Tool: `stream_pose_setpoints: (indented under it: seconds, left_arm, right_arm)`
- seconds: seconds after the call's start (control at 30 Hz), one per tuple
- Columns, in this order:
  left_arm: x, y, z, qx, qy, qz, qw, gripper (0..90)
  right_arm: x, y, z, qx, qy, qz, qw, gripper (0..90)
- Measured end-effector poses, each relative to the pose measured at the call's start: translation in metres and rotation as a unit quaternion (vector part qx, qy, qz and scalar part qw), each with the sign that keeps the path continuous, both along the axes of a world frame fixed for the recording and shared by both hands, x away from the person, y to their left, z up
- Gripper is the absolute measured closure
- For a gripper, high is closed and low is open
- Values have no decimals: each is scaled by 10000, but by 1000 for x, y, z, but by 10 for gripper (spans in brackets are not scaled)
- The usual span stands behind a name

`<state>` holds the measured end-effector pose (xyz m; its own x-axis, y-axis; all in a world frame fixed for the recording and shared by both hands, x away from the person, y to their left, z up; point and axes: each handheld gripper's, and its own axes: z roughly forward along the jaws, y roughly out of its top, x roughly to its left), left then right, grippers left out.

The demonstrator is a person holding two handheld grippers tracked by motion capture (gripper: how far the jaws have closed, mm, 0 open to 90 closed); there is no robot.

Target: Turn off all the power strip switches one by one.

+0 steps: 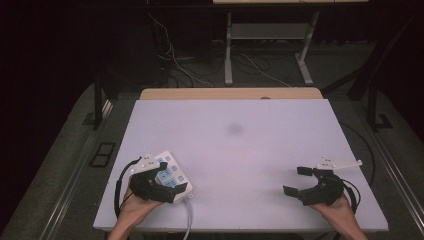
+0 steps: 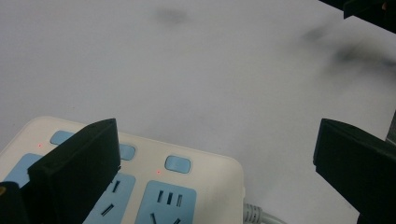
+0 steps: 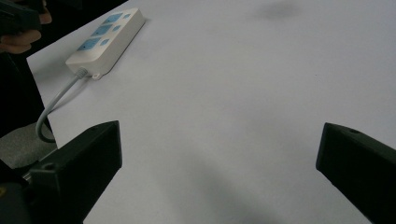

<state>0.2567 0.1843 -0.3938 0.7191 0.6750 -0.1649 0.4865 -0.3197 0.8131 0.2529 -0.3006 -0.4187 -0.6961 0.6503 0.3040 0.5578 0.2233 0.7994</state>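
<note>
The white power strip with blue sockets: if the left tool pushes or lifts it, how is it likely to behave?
The white plastic power strip with blue sockets looks flat, rigid and boxy, so it would probably slide rather than roll or tip. Its grey cable hangs off the white table edge, so it may drag or swing the strip. The smooth casing might slip.

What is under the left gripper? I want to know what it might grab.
A white power strip with blue sockets lies under the open left gripper on the table. The fingers cover part of its sockets; its cable runs off the near edge.
</note>
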Motion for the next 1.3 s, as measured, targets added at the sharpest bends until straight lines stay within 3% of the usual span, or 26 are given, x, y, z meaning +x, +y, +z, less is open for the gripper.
stream_pose_setpoints:
  seconds: [0.43, 0.87, 1.27, 1.3]
  left_arm:
    - [15, -1, 2, 268, 290, -225, 9990, 3]
    - [32, -4, 9, 557, 439, -389, 9967, 36]
    - [39, -5, 4, 701, 583, -547, 9943, 199]
    - [40, -6, 4, 752, 608, -578, 9936, 259]
  right_arm:
    - [-1, 0, 1, 26, -13, 12, 10000, 2]
    - [-1, 2, 1, -4, 1, 52, 10000, 2]
    - [0, 2, 1, -16, 5, 66, 10000, 2]
    - [0, 1, 1, -18, -1, 64, 10000, 2]
